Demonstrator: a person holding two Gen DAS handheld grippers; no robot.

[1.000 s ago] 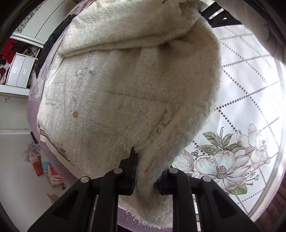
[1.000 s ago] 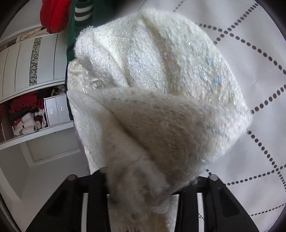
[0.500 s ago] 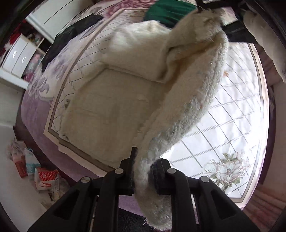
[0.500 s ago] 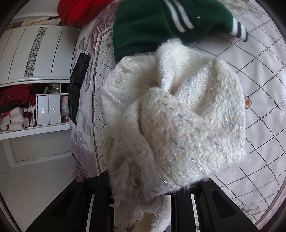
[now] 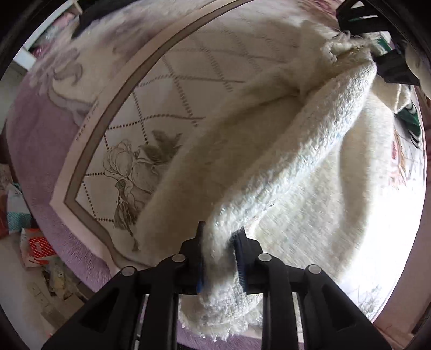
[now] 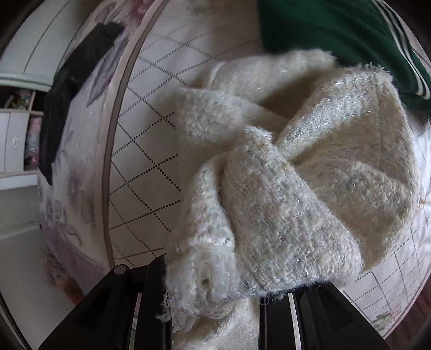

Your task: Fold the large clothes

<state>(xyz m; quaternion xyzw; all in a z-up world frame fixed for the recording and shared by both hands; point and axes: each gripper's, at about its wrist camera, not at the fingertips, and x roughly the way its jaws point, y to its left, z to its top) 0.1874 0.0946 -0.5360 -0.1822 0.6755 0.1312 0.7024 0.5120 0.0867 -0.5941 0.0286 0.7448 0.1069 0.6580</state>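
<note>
Your left gripper point(image 5: 219, 242) and right gripper point(image 6: 212, 280) each clamp the fuzzy cream cardigan's point(image 6: 282, 193) edge between narrow jaws.

We see a cream fuzzy garment point(image 6: 309, 188) flecked with silver threads, a dark green garment point(image 6: 323, 24) with white stripes, and a white bedspread point(image 5: 175, 88) with dotted diamond lattice, grey flower, lilac border.

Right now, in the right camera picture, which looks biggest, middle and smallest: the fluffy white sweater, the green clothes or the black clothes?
1. fluffy white sweater, also nearest the camera.
2. green clothes, partly cut off.
3. black clothes, farther away, so true size is unsure.
</note>
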